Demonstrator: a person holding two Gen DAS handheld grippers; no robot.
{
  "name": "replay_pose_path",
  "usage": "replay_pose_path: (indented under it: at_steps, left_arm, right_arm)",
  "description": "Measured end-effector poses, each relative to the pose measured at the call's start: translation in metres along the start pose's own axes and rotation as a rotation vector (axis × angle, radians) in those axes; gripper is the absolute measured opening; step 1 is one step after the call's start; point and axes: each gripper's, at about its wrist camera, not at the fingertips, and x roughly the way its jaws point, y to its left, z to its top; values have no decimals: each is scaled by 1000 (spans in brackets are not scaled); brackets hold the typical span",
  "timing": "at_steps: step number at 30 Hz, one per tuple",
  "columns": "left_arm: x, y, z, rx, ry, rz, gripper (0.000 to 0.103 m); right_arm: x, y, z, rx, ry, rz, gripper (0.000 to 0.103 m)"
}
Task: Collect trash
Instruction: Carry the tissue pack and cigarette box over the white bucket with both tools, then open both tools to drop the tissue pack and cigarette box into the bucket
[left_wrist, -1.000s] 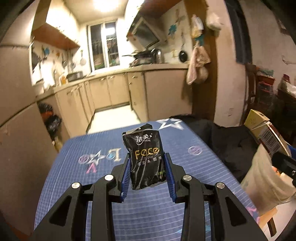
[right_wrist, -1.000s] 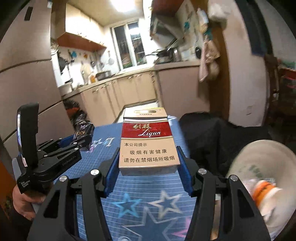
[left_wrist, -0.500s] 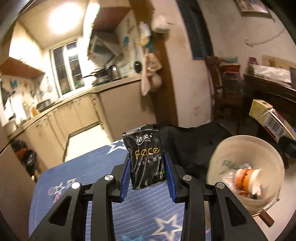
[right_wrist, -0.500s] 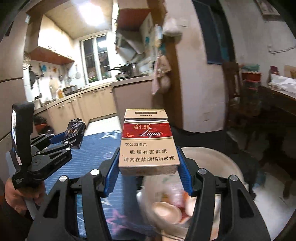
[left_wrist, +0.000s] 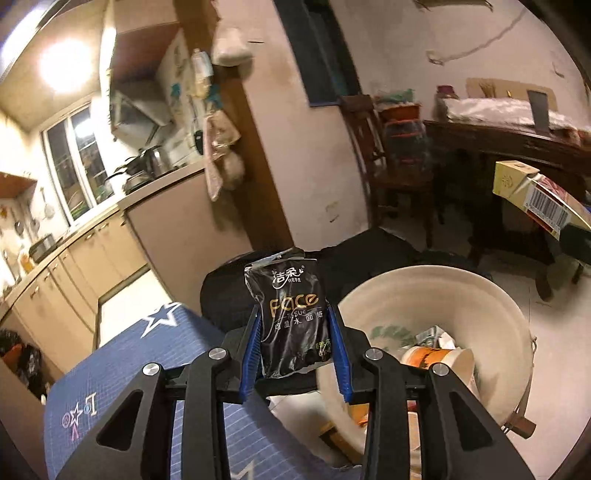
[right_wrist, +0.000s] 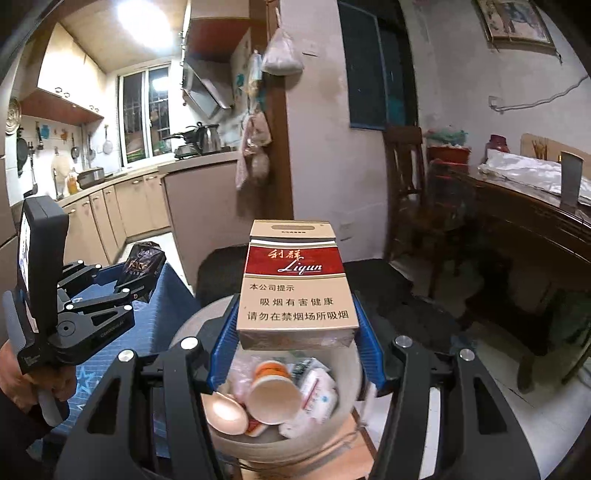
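The right hand-held gripper (right_wrist: 295, 328) pinches a Liqun cigarette pack (right_wrist: 296, 291) by its side walls, held directly above the mouth of the cream trash bin (right_wrist: 354, 373), which already contains a paper cup (right_wrist: 271, 393) and crumpled wrappers. The left hand-held gripper (left_wrist: 294, 350) pinches a black Face tissue packet (left_wrist: 291, 317) upright between its blue pads (left_wrist: 251, 354), near the far corner of the blue star-patterned table (left_wrist: 147, 369), with the bin just to its right and not yet under it. To drop well, the right jaws should probably part while the pack sits over the bin's centre. The left should likely carry its packet fully past the rim before letting go, since the soft film may cling to a pad.
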Motion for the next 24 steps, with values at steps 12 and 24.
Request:
replay_pose_path:
  at_steps: [12, 24]
  left_arm:
    - [34, -47, 6, 44, 39, -106, 36]
    - [54, -56, -2, 62, 72, -154, 36]
  right_arm:
    - [36, -21, -14, 25, 96, -5, 54]
    - [53, -27, -23, 44, 146, 6, 54]
